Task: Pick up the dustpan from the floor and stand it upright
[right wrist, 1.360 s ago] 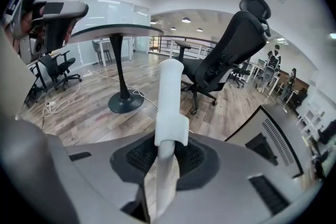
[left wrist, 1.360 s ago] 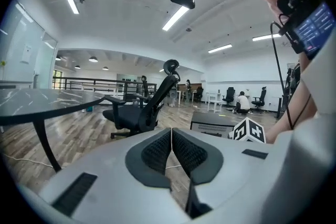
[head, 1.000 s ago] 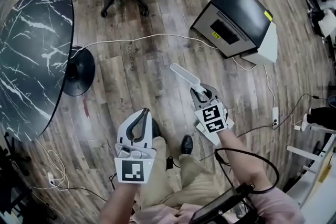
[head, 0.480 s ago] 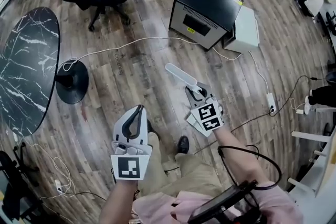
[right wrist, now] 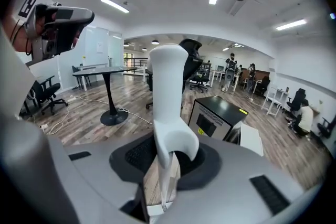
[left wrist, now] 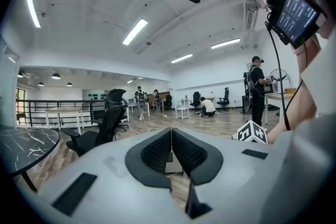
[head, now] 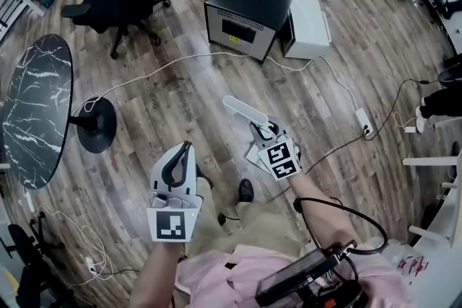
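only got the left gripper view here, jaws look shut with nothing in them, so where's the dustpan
Observer: It is in the right gripper, whose jaws are shut on the dustpan at the base of its white handle.
Operator: which way does the handle point
Observer: In the head view it sticks out past the jaws, forward and a little left, with the black cabinet beyond it.
Operator: anything on the floor ahead
Observer: A white cable runs across the wood floor from near the cabinet toward the round table base.
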The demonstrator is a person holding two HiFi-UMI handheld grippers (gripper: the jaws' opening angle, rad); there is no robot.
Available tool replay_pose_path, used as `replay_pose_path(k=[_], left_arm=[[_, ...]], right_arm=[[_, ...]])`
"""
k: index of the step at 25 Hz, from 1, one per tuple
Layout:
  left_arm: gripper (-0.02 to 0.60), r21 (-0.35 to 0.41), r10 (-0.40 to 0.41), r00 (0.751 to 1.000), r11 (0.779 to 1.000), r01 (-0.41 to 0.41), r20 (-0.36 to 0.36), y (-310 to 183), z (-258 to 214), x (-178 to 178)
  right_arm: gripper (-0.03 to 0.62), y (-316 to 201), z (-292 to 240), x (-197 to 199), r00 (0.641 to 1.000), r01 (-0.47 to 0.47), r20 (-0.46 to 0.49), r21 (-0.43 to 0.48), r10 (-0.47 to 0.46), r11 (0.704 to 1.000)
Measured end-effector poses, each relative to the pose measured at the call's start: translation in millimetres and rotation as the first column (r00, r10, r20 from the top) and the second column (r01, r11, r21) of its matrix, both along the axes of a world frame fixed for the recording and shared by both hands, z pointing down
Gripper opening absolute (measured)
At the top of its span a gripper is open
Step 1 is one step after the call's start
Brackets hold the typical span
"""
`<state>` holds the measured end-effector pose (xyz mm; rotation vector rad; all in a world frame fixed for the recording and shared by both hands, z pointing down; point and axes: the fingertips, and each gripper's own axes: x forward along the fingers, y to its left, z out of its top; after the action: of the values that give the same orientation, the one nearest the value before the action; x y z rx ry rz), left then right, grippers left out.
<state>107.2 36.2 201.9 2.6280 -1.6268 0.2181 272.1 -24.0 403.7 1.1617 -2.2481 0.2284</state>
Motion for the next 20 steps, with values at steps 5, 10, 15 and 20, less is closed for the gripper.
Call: replay_pose_path(k=[5,10,15,20], left_arm=[[0.015,0.029,0.068,0.997,0.997,-0.069,0.021,20.3,-17.2,36.0],[0.015,0.040,0.121,0.992,0.992,-0.123,0.041,40.4,-31.8,64.6],[0.015,0.066,0.180,0.981,0.981,-0.185,0.074,54.1,-46.7,82.3],[0.015,0.088,0.206,0.974,0.973,-0.214,0.088,66.8,-62.1,101.7]], right_arm=[[0.106,27.5,-4.6,39.4,0.998,-0.061,0.016,0.006,0.061,0.998],[0.114,55.1,-5.0,73.9,0.995,-0.102,0.021,-0.003,0.102,0.995],[0.127,76.8,-0.4,96.3,0.989,-0.150,0.013,-0.021,0.151,0.988],[0.147,92.5,2.0,120.9,0.985,-0.175,0.007,-0.034,0.175,0.984]])
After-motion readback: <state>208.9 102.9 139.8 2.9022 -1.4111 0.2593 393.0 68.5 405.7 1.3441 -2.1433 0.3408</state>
